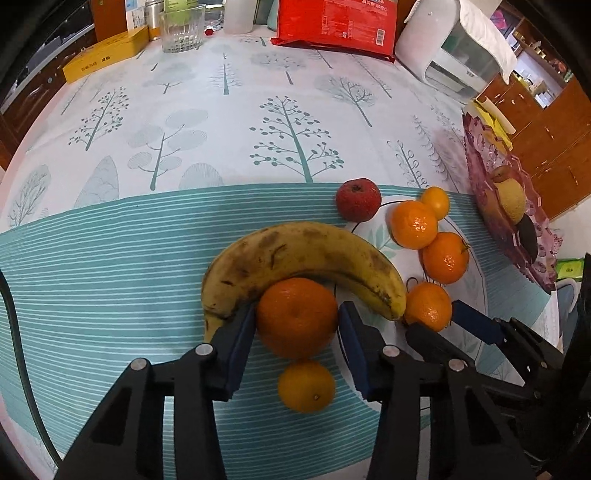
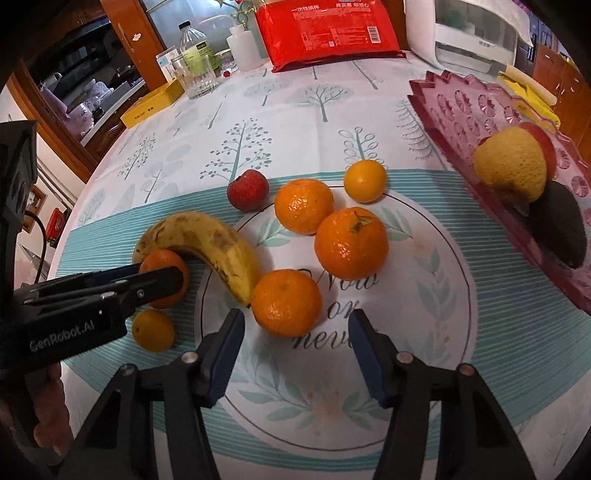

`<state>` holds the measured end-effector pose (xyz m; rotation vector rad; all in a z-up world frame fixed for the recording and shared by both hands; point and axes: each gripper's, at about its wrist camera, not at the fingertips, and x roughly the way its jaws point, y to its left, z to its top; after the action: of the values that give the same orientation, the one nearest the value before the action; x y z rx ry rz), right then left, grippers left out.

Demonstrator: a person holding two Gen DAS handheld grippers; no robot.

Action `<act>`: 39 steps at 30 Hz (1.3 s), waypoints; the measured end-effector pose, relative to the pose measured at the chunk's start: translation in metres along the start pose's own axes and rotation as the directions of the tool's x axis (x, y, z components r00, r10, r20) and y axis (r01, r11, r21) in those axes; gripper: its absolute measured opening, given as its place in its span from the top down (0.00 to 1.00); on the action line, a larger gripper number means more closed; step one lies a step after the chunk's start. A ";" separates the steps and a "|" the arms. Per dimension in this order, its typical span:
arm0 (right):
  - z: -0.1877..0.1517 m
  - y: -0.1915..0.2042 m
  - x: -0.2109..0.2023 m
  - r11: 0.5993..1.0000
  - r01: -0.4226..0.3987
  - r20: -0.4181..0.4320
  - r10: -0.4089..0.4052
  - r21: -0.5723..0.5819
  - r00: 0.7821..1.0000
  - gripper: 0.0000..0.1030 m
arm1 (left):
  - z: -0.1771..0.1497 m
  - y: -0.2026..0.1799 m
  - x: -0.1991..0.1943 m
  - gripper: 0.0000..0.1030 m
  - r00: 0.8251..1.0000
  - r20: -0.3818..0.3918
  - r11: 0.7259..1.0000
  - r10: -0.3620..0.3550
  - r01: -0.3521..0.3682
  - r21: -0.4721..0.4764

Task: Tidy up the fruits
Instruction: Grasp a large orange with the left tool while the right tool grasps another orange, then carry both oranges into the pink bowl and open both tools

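Orange (image 1: pixel 297 317): clamped between the blue pads of the left gripper (image 1: pixel 297 325), on the striped cloth (image 1: pixel 110 277), tucked in the curve of the banana (image 1: pixel 306 254).

Second orange (image 2: pixel 286 302): touching the banana tip, framed by the right gripper (image 2: pixel 295 350); jaws held apart, a gap visible on both sides, nothing gripped.

Small orange (image 1: pixel 306 386): just beside the clamped one, nearer the camera.

Three more oranges (image 2: pixel 351 243) (image 2: pixel 303 206) (image 2: pixel 365 181): grouped on the round print.

Red fruit (image 2: pixel 247 190): beside that group.

Pink tray (image 2: pixel 461 110): at right, loaded with a yellow fruit (image 2: pixel 511 168) and a dark one (image 2: pixel 565 229).

Glass (image 2: pixel 194 79), red packet (image 2: pixel 325 31): at the far edge.
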<state>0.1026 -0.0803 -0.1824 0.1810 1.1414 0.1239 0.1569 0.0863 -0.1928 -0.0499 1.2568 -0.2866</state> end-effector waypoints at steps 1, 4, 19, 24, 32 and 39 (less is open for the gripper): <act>0.001 0.000 0.002 1.000 -0.004 -0.002 0.004 0.000 1.000 0.45 | 0.000 -0.001 0.001 0.56 1.000 -0.001 1.000 0.002 -0.002 0.001; 0.002 -0.001 0.007 1.000 -0.026 -0.010 0.026 0.000 1.000 0.52 | 0.002 -0.004 0.005 0.56 1.000 -0.017 1.000 0.006 -0.006 0.000; -0.005 -0.008 -0.009 0.994 -0.089 -0.007 0.089 -0.071 0.996 0.62 | 0.000 -0.017 0.011 0.60 0.998 -0.047 0.999 0.037 -0.038 -0.034; -0.007 -0.016 -0.026 0.989 -0.121 -0.005 0.121 -0.081 0.993 0.62 | -0.005 -0.032 -0.010 0.60 0.999 -0.021 0.999 0.045 -0.046 -0.020; -0.005 -0.029 -0.073 0.980 -0.156 0.032 0.161 -0.127 0.986 0.62 | -0.006 -0.074 -0.054 0.60 0.997 0.049 0.998 0.052 -0.053 0.027; 0.007 -0.055 -0.124 0.976 -0.149 0.107 0.167 -0.159 0.980 0.62 | 0.001 -0.129 -0.095 0.60 0.992 0.127 0.997 0.024 -0.033 0.073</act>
<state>0.0577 -0.1581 -0.0804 0.1433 0.9928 0.3351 0.1078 -0.0155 -0.0792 0.0143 1.1192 -0.3012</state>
